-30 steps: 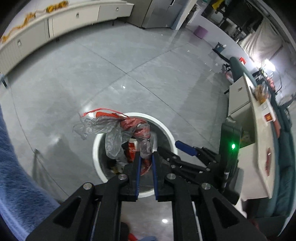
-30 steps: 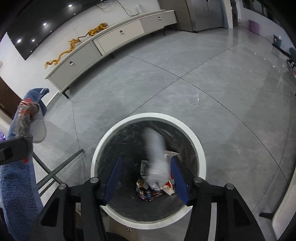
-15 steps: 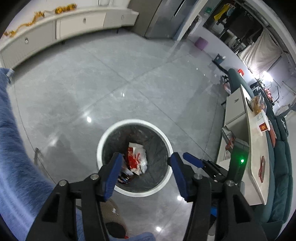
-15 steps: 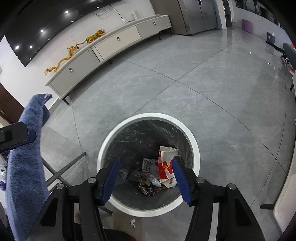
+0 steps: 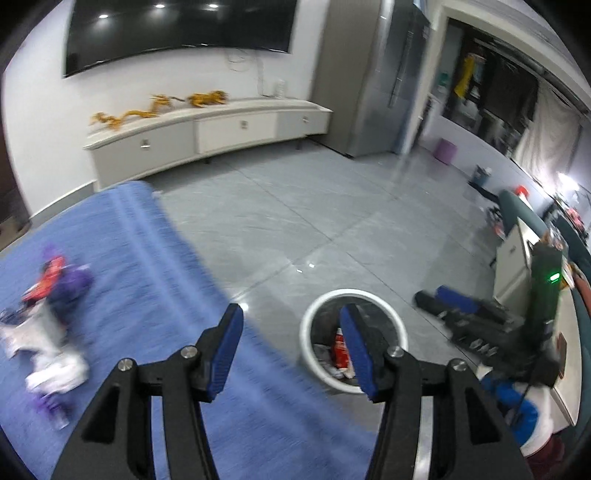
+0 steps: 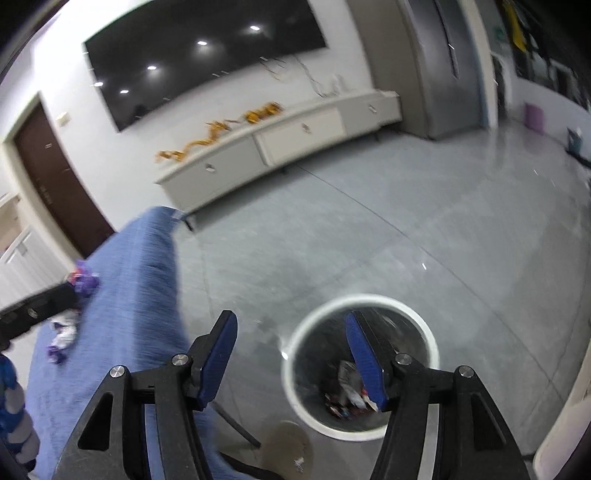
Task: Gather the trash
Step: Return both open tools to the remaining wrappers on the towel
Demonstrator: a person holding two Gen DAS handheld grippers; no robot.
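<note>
A round white bin (image 5: 400,334) with a dark liner stands on the grey floor, with wrappers inside; it also shows in the right wrist view (image 6: 295,384). Several crumpled wrappers, purple, red and white (image 5: 51,332), lie on a blue-covered table (image 5: 155,295); they show smaller in the right wrist view (image 6: 72,314). My left gripper (image 5: 291,347) is open and empty, over the table's edge beside the bin. My right gripper (image 6: 290,356) is open and empty, above the bin's left rim. The views are blurred.
A long white sideboard (image 5: 207,136) with gold ornaments runs along the far wall under a black screen (image 5: 177,29). A steel fridge (image 5: 373,81) stands at its right end. A white counter (image 5: 517,258) lies right. A brown door (image 6: 55,184) is at left.
My left gripper opened and dropped the plastic bag into the bin. Both grippers then rose and swung left from over the bin toward the blue table; the right gripper's wrapper fell in too.
</note>
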